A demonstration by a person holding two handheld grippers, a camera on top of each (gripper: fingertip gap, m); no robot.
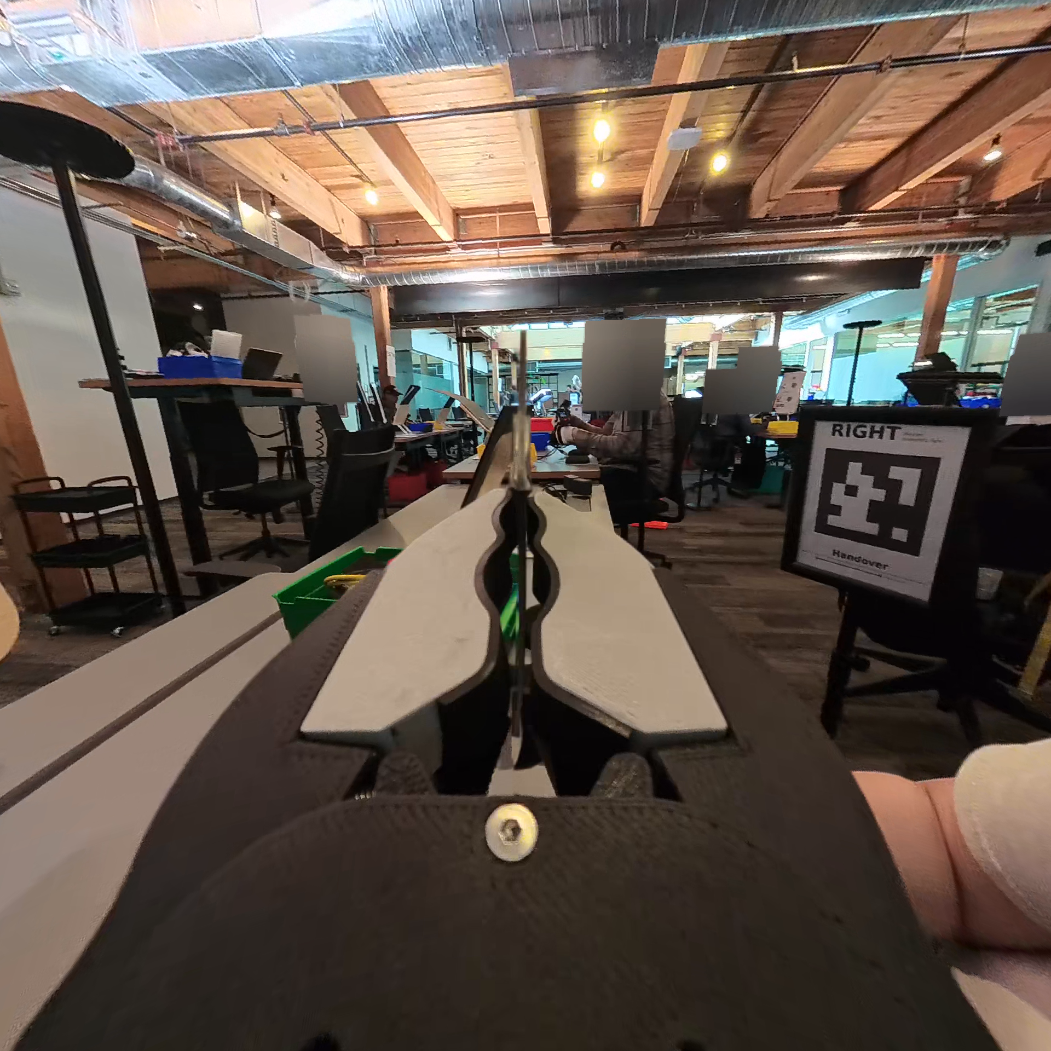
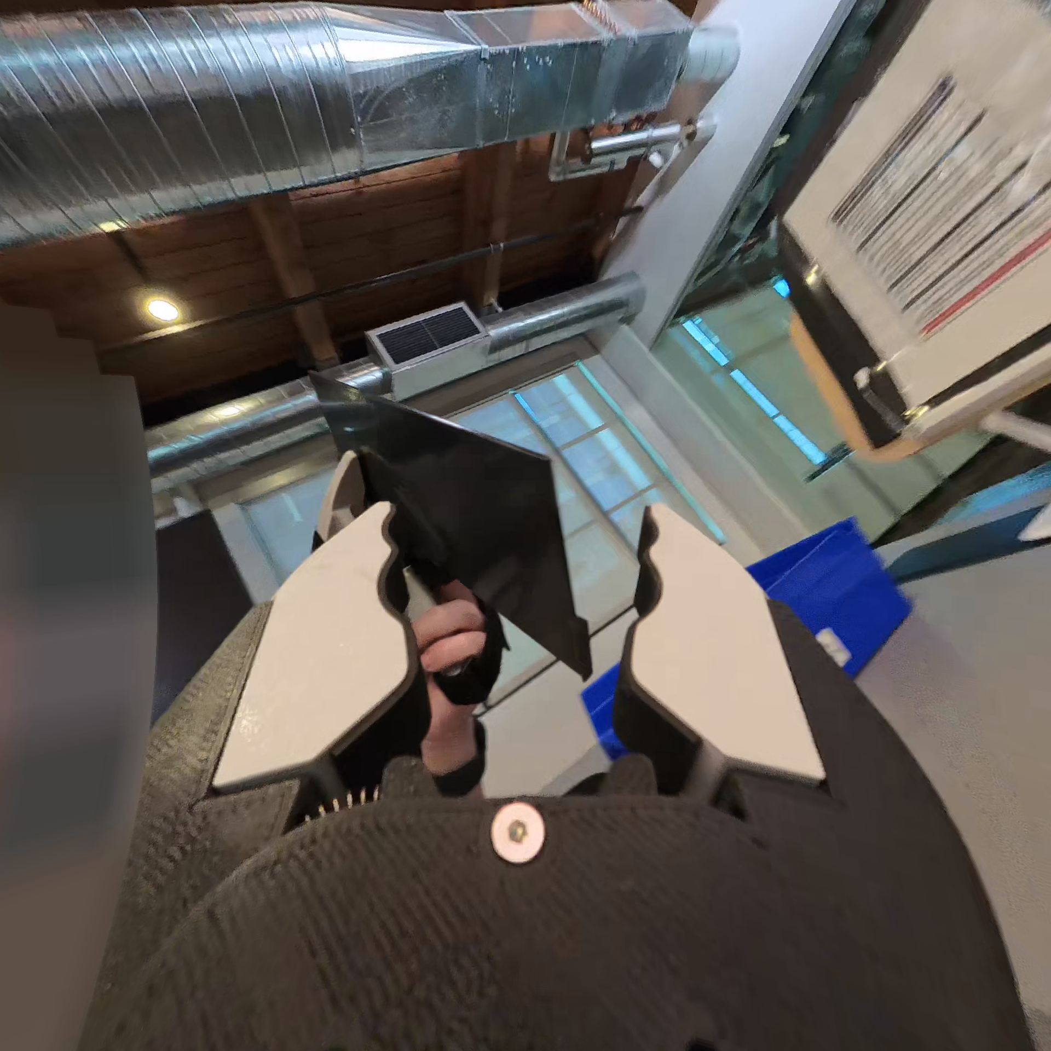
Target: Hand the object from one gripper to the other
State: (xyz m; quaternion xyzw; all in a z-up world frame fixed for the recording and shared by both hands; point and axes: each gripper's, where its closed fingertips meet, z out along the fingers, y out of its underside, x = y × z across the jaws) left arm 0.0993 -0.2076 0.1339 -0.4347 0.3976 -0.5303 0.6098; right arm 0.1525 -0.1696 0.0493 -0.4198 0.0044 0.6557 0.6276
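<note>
A thin dark flat plate stands edge-on in my left gripper, which is shut on it. The plate sticks out past the fingertips. In the right wrist view the same plate shows as a dark, angular sheet tilted between the fingers of my right gripper, which is open. The plate lies close to its left finger and clear of its right finger. The left gripper's grey finger and a person's hand show behind the plate.
A green bin sits on the grey table below the left gripper. A framed marker sign on a stand is at the right, a black lamp pole at the left. A blue bin lies beyond the right gripper.
</note>
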